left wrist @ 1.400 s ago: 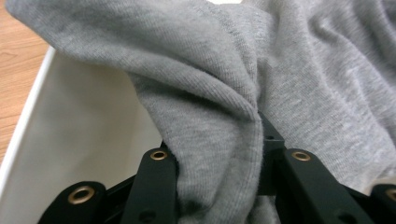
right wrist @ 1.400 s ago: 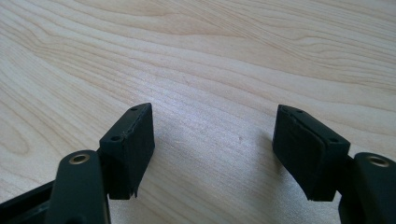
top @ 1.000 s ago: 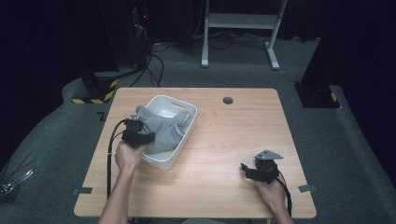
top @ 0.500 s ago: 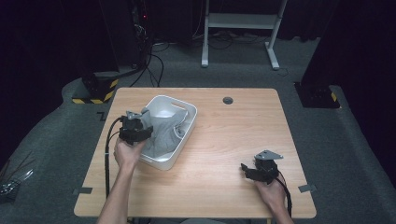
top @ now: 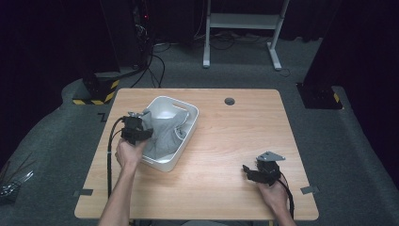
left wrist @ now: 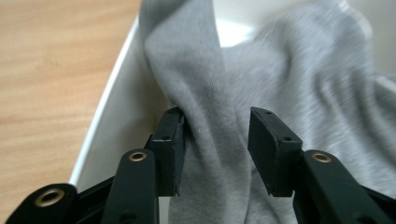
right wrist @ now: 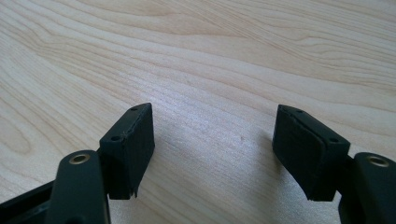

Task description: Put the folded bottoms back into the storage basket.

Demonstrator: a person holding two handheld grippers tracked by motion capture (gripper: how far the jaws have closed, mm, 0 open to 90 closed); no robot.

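Now left gripper (left wrist: 215,140) jaws narrower than 1 s ago, closing round grey cloth (left wrist: 280,93) fold, not yet pinched; right gripper (right wrist: 212,149) wide, empty

The left gripper (left wrist: 215,151) jaws have been closing around the grey cloth (left wrist: 280,88), seemingly not yet pinching

A round dark grommet (top: 229,101) sits in the wooden table (top: 235,141) toward twelve o'clock. On the floor beyond, a white frame (top: 242,21); at ten o'clock, a yellow-black striped base (top: 96,93).
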